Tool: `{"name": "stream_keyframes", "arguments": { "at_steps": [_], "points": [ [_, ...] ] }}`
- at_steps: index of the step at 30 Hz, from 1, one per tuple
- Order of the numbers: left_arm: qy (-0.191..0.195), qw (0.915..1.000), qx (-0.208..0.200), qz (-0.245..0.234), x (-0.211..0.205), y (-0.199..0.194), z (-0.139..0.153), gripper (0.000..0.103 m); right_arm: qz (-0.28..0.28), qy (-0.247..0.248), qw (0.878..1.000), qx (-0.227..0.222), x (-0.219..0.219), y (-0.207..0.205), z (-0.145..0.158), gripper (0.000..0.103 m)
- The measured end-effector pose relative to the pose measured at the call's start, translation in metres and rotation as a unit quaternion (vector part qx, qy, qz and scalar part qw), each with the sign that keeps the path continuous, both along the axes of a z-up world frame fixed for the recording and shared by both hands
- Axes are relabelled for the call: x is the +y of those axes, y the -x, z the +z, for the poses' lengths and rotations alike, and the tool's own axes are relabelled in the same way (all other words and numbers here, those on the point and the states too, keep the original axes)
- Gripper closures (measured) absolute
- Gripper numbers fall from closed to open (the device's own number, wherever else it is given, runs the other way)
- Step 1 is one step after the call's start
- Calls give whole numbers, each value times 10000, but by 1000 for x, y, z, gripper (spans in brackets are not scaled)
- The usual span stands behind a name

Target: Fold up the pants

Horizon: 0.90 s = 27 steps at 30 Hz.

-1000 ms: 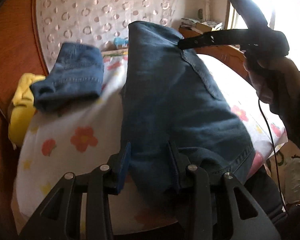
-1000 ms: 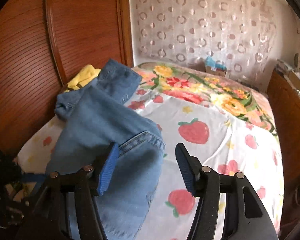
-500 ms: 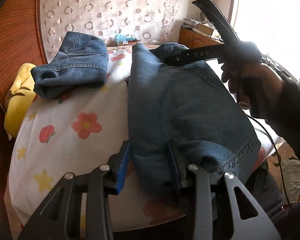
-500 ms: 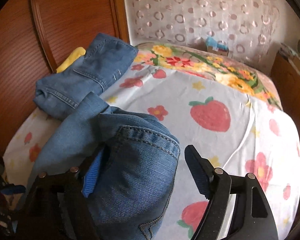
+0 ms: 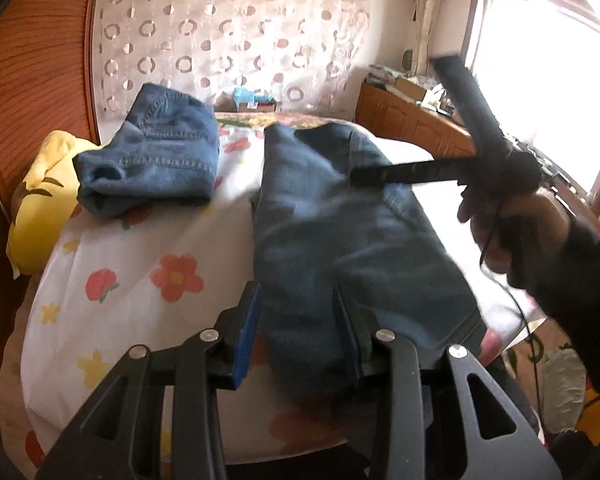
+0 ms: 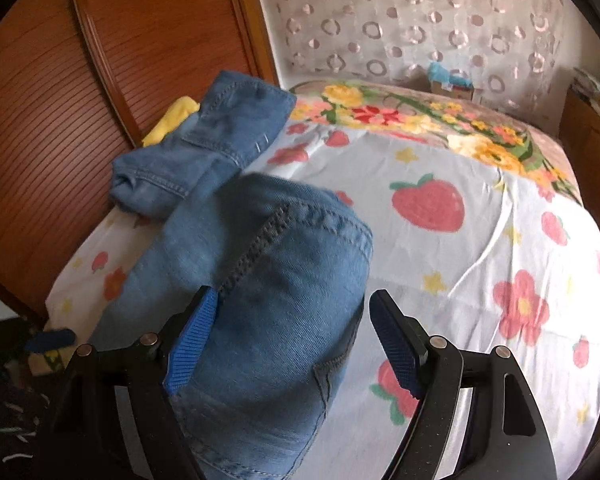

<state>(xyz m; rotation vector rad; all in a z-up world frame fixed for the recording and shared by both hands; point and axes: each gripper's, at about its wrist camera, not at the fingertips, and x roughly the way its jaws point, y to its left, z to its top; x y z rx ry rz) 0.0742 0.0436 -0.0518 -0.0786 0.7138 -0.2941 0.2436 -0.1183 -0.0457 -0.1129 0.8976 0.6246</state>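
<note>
A pair of dark blue jeans (image 5: 340, 240) lies folded lengthwise on the flowered bed sheet (image 5: 140, 272). My left gripper (image 5: 296, 288) is shut on the near end of the jeans, with denim filling the gap between its pads. In the right wrist view the far fold of the jeans (image 6: 268, 280) lies between the wide jaws of my right gripper (image 6: 292, 294). Its left pad brushes the cloth and its right pad stands apart from it. The left wrist view shows the right gripper (image 5: 394, 118) open over the far end, held by a hand in a dark sleeve.
A second pair of folded jeans (image 5: 160, 160) rests at the bed's far left beside a yellow plush (image 5: 40, 200) and a wooden panel (image 6: 100, 80). A wooden cabinet (image 5: 412, 128) stands by the window on the right. Strawberry-print sheet (image 6: 460, 260) stretches to the right.
The jeans came down from hanging to lying on the bed. The right gripper sank, spread its jaws and let go of the far end. The left gripper kept its hold.
</note>
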Motion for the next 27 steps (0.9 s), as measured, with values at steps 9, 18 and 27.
{"name": "stream_keyframes", "arguments": {
  "at_steps": [9,18,27],
  "points": [
    [-235,9994,249,-40,-9,-13,-13,67,46,-318,9990,301,1,-4,-16,23],
    [-303,9989,361,-50,-11,-15,-21,67,308,-380,9966,658,9,-4,-32,23],
    [-115,9992,389,-27,-7,-18,-29,67,439,-527,9952,705,10,3,-25,56]
  ]
}}
